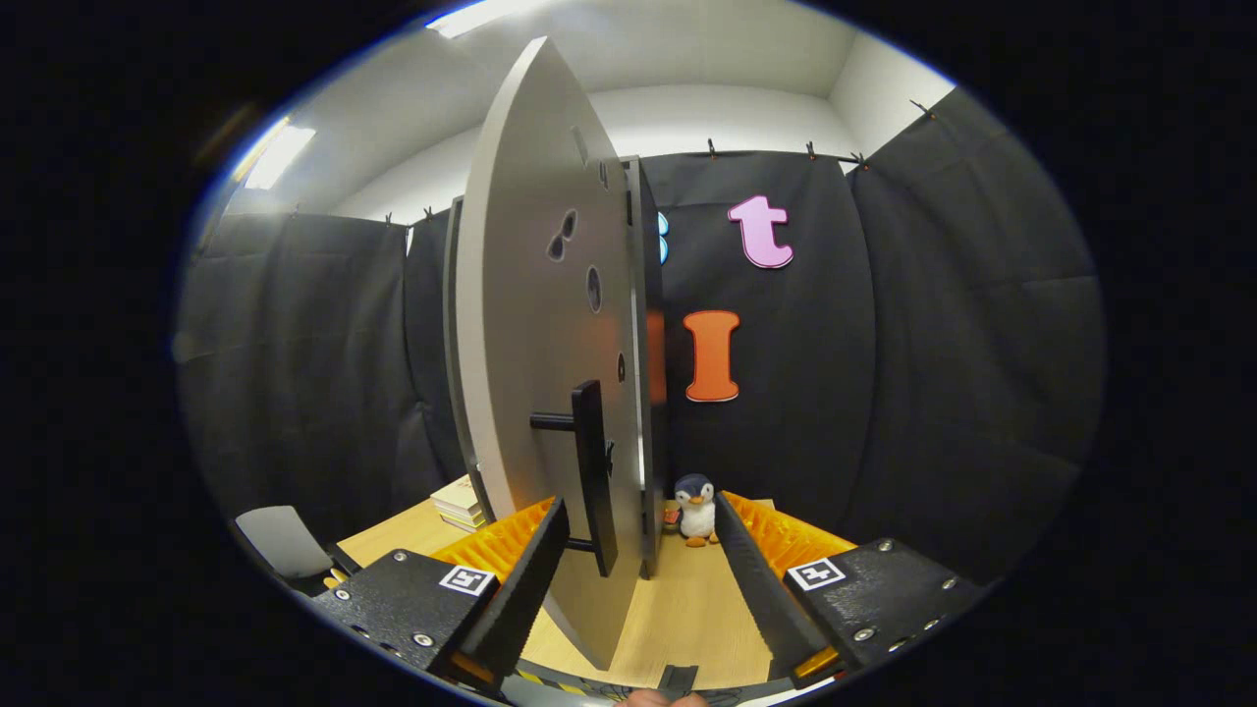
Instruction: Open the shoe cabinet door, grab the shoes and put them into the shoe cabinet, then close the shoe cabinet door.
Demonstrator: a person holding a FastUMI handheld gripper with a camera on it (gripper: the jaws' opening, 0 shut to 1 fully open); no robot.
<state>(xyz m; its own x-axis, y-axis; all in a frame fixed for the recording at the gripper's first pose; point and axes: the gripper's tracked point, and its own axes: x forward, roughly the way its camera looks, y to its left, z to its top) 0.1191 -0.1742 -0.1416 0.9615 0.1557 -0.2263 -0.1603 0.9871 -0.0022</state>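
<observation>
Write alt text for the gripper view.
The open tool straddles the edge of a swung-out grey cabinet door, its black handle just ahead between the fingers, neither visibly pressing on it. Beyond, on the wooden table, stand a toy penguin and stacked books.
</observation>
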